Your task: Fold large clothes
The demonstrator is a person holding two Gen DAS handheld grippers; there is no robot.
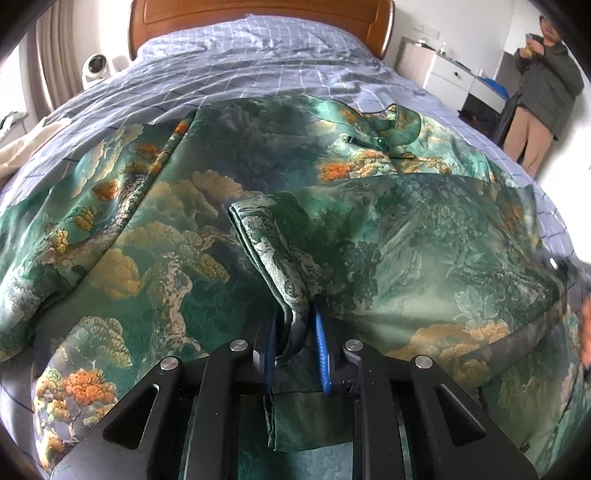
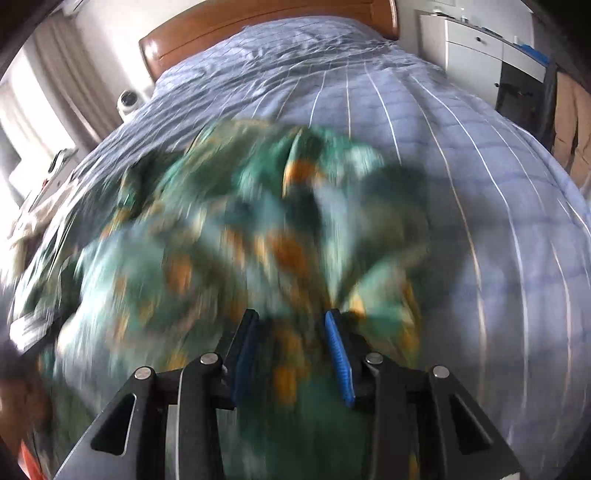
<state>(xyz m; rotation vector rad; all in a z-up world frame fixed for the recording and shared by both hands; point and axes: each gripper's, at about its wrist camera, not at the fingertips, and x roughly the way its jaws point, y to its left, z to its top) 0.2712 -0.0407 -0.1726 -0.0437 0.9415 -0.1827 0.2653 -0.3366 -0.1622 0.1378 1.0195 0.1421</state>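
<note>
Left tool point(image 1: 295, 328) pinches the green brocade garment's point(image 1: 406, 236) folded edge. Right tool point(image 2: 291, 332) blurred, apparently gripping cloth; lay the fold flat.

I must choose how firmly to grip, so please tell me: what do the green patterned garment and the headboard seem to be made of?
Green garment: probably a silky woven brocade; it has a soft sheen and a woven-looking pattern of trees and orange clusters. Headboard: apparently varnished wood, warm brown and glossy, with a recessed panel.

Left gripper point(image 1: 295, 314) pinching; right gripper point(image 2: 291, 325) narrowed.
</note>
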